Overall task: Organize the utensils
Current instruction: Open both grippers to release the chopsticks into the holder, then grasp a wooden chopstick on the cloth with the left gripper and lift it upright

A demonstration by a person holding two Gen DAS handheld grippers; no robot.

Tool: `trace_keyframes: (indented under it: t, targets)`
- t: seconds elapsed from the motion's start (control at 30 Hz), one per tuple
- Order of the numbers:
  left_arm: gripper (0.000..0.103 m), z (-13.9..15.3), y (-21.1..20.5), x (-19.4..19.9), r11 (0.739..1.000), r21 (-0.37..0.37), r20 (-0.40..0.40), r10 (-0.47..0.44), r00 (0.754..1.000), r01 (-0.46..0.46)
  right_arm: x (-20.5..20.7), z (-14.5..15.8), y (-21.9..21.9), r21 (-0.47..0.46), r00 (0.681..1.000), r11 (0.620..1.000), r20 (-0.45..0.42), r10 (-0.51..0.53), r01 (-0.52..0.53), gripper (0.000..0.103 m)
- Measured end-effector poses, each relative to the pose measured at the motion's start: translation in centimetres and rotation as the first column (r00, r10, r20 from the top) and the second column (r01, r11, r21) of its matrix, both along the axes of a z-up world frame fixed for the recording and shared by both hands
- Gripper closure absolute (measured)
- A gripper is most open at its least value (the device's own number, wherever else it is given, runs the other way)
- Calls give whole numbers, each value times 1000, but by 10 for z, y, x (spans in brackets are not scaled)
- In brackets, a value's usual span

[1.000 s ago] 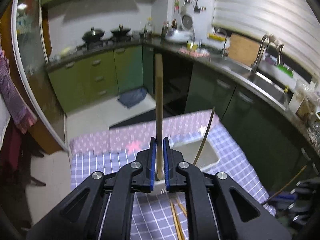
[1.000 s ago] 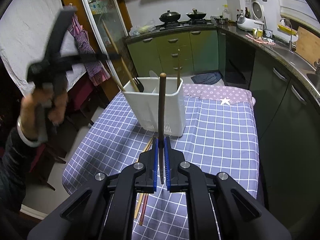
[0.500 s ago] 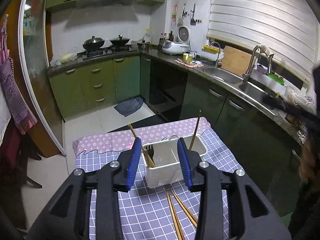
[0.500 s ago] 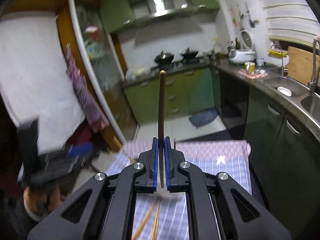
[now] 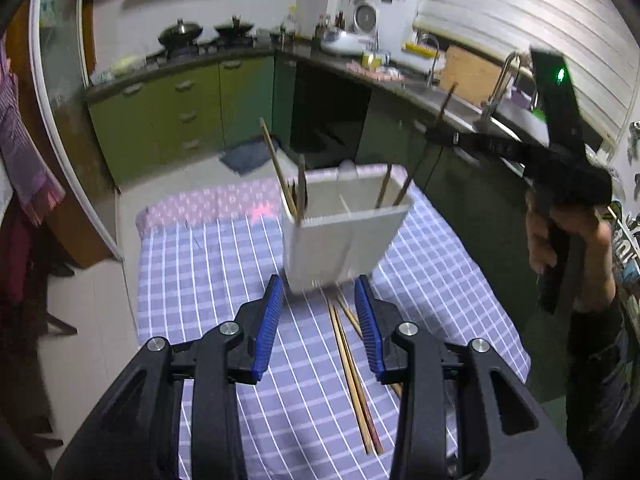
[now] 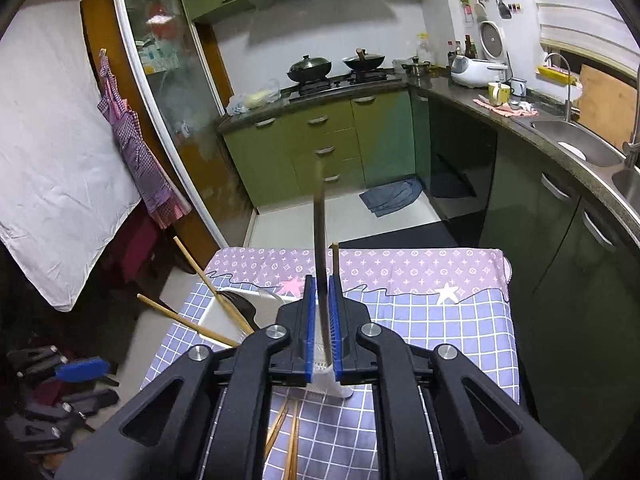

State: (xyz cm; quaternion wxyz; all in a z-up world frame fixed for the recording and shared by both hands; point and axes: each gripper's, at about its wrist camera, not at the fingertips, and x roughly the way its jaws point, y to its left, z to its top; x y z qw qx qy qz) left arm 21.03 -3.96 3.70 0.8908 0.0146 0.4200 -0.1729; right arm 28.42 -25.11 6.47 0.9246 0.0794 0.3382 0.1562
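A white utensil holder [image 5: 344, 232] stands on the checked tablecloth [image 5: 200, 264], with several wooden and dark handles [image 5: 276, 168] sticking out of it. My left gripper [image 5: 319, 292] is open and empty, just in front of the holder's base and above loose chopsticks [image 5: 352, 368]. In the left wrist view, my right gripper [image 5: 440, 132] hangs high over the holder's right side. Its jaws [image 6: 321, 284] are opening. A dark-handled utensil [image 6: 320, 220] stands blurred and loose between them, over the holder [image 6: 216, 316]. More chopsticks [image 6: 294, 440] lie below.
The small table is ringed by green kitchen cabinets [image 6: 320, 152] and a counter with a sink [image 6: 580, 148]. A person's hand [image 5: 560, 236] holds the right gripper at the right edge. Floor drops off on the table's left and far sides.
My left gripper let go of its wooden-handled utensil, opened and drew back from the holder. My right gripper carried the dark-handled utensil up over the holder, and its pads have parted slightly.
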Motion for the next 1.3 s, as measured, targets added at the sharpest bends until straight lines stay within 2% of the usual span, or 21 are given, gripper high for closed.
trace_keyframes:
  t: [0.23, 0.33, 0.4, 0.5, 0.57, 0.63, 0.77, 0.93, 1.17, 1.3]
  targets:
    - [67, -23, -10, 3, 999, 39, -67, -1, 998, 4, -41, 25, -18, 11, 997, 1000, 81, 2, -3, 89]
    - [67, -50, -19, 7, 998, 63, -140, 1, 990, 8, -67, 19, -23, -1, 998, 1000, 63, 22, -22, 81]
    - [67, -70, -25, 11, 997, 72, -208, 0, 978, 15, -85, -1, -22, -22, 999, 998, 15, 52, -51, 81]
    - [67, -105, -37, 19, 996, 83, -326, -9, 945, 37, -103, -34, -18, -87, 995, 993, -65, 79, -85, 81]
    - [67, -123, -46, 25, 994, 98, -377, -4, 926, 44, -108, -55, -17, -126, 989, 987, -121, 81, -96, 81]
    - [73, -139, -53, 34, 993, 114, -423, 9, 906, 43, -110, -72, -20, -147, 984, 984, -160, 73, -97, 81]
    - [75, -154, -61, 44, 988, 147, -463, 28, 886, 45, -112, -96, -33, -139, 976, 986, -206, 64, -94, 81]
    - [78, -168, -65, 47, 983, 175, -513, 43, 857, 55, -113, -105, -43, -112, 972, 988, -223, 76, -103, 76]
    - [81, -175, -78, 51, 972, 221, -510, 50, 859, 75, -109, -109, -39, -79, 965, 988, -240, 111, -133, 76]
    - [88, -181, -88, 58, 965, 253, -509, 71, 858, 70, -111, -108, -36, -73, 962, 987, -243, 124, -145, 76]
